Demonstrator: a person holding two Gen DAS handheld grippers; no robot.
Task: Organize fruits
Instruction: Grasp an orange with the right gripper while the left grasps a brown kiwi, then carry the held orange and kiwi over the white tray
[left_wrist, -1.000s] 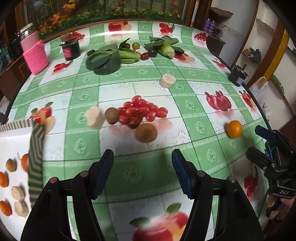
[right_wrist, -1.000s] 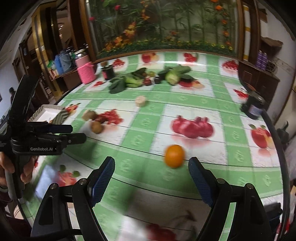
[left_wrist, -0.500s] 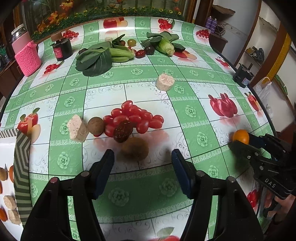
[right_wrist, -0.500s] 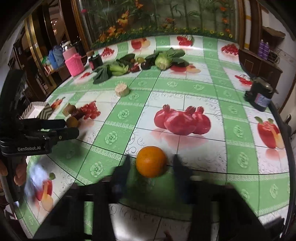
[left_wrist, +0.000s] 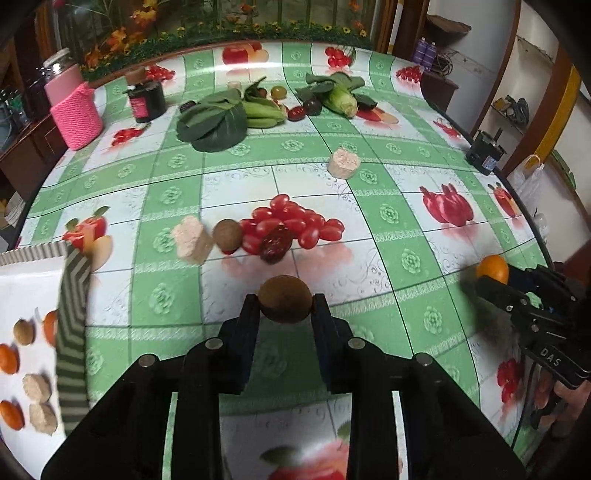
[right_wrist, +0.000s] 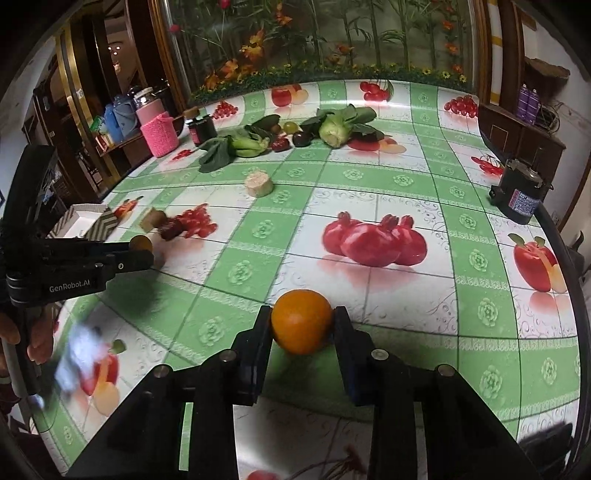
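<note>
My left gripper (left_wrist: 284, 301) is shut on a brown kiwi (left_wrist: 285, 298) just above the green checked tablecloth. My right gripper (right_wrist: 301, 319) is shut on an orange (right_wrist: 301, 320); the orange also shows at the right of the left wrist view (left_wrist: 492, 268). Beyond the left gripper lie a second kiwi (left_wrist: 227, 233), a dark red date (left_wrist: 274, 242) and a beige fruit chunk (left_wrist: 192, 239). A white tray (left_wrist: 29, 295) at the left holds oranges, a kiwi and beige chunks.
A round beige slice (left_wrist: 343, 162) lies mid-table. Leafy greens (left_wrist: 214, 120), a cabbage (left_wrist: 341, 98), a dark jar (left_wrist: 144, 99) and a pink knitted holder (left_wrist: 75, 116) stand at the back. A black box (right_wrist: 519, 197) sits at the right edge.
Both grippers moved forward and closed: the left onto the near kiwi, the right onto the orange. Both were open one second ago.
</note>
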